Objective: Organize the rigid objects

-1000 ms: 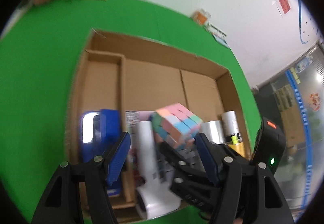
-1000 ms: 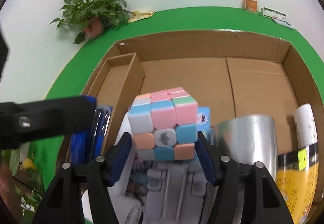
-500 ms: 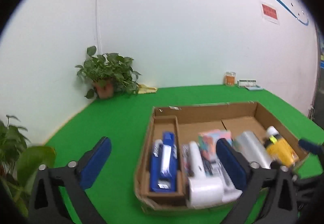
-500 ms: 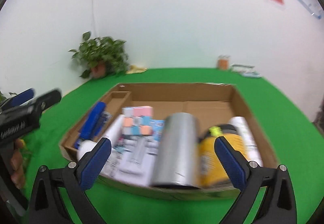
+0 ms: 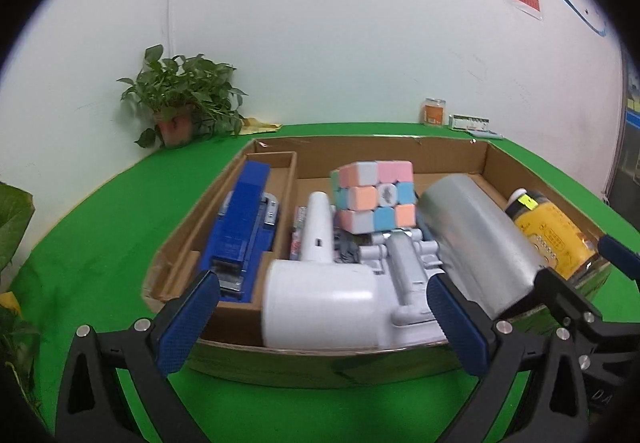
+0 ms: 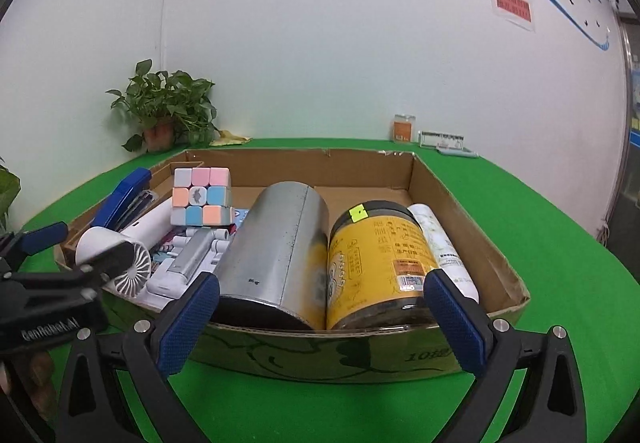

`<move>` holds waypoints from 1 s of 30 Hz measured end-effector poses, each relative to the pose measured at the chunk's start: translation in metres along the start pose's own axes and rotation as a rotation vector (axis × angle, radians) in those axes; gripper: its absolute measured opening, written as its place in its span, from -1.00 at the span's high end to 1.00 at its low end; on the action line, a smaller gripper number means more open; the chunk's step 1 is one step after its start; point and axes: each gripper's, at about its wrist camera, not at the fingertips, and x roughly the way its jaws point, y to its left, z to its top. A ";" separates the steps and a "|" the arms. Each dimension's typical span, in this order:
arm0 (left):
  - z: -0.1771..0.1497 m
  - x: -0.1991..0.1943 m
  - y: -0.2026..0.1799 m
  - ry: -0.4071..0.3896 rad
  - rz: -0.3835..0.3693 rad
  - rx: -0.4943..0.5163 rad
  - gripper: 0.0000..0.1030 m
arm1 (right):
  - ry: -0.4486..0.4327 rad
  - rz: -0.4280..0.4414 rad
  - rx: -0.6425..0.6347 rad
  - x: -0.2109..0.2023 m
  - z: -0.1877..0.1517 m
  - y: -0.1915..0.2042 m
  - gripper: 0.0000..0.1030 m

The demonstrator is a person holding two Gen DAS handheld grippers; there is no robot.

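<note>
A shallow cardboard box [image 5: 444, 153] [image 6: 472, 239] lies on the green table. Inside it a pastel puzzle cube [image 5: 374, 196] [image 6: 202, 195] rests on a grey-white plastic item [image 5: 404, 263], beside a white handheld fan [image 5: 320, 283] [image 6: 120, 247], a blue stapler [image 5: 240, 227] [image 6: 124, 193], a silver can [image 5: 480, 239] [image 6: 280, 251], a yellow jar [image 5: 556, 231] [image 6: 380, 255] and a white bottle [image 6: 444, 243]. My left gripper [image 5: 320, 323] stands open and empty in front of the box's near wall. My right gripper [image 6: 320, 323] is likewise open and empty, before the can and jar.
A potted plant [image 5: 180, 107] [image 6: 164, 103] stands at the back left by the white wall. A small orange jar [image 5: 432, 113] [image 6: 403, 127] and a flat packet [image 6: 442, 139] sit at the back right. Leaves [image 5: 12, 219] hang at the left edge.
Both grippers opened wide and drew back from the box. The cube, held between the right fingers a second ago, now rests in the box. The views then closed in again.
</note>
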 end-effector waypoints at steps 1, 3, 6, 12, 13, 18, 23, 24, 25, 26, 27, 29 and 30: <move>-0.001 0.003 -0.003 -0.001 0.026 0.002 -0.98 | -0.010 -0.002 -0.005 0.001 0.000 0.003 -1.00; -0.005 0.013 -0.004 0.026 0.022 -0.012 -0.98 | -0.013 0.000 -0.009 0.002 0.000 0.004 -1.00; -0.013 0.018 -0.004 0.042 0.015 -0.032 -0.98 | -0.013 0.001 -0.012 0.000 0.000 0.005 -1.00; -0.017 0.016 -0.005 0.045 0.013 -0.029 -0.98 | -0.013 0.000 -0.012 0.001 0.003 0.006 -1.00; -0.015 0.016 -0.005 0.045 0.014 -0.029 -0.98 | -0.013 0.000 -0.012 0.001 0.003 0.006 -1.00; -0.014 0.016 -0.005 0.045 0.014 -0.029 -0.99 | -0.013 0.000 -0.012 0.001 0.003 0.006 -1.00; -0.013 0.018 -0.004 0.046 0.013 -0.029 -0.99 | -0.013 -0.002 -0.012 0.001 0.003 0.006 -1.00; -0.013 0.018 -0.004 0.045 0.013 -0.029 -0.99 | -0.013 -0.001 -0.011 0.001 0.003 0.006 -1.00; -0.013 0.018 -0.004 0.046 0.013 -0.029 -0.99 | -0.013 -0.001 -0.011 0.001 0.003 0.006 -1.00; -0.013 0.018 -0.004 0.046 0.013 -0.030 -0.99 | -0.013 -0.001 -0.011 0.001 0.003 0.006 -1.00; -0.013 0.018 -0.004 0.046 0.013 -0.030 -0.99 | -0.013 -0.001 -0.011 0.001 0.002 0.006 -1.00; -0.013 0.018 -0.004 0.046 0.013 -0.030 -0.99 | -0.013 -0.002 -0.011 0.001 0.002 0.007 -1.00; -0.013 0.018 -0.004 0.046 0.012 -0.030 -0.99 | -0.013 -0.002 -0.011 0.001 0.003 0.007 -1.00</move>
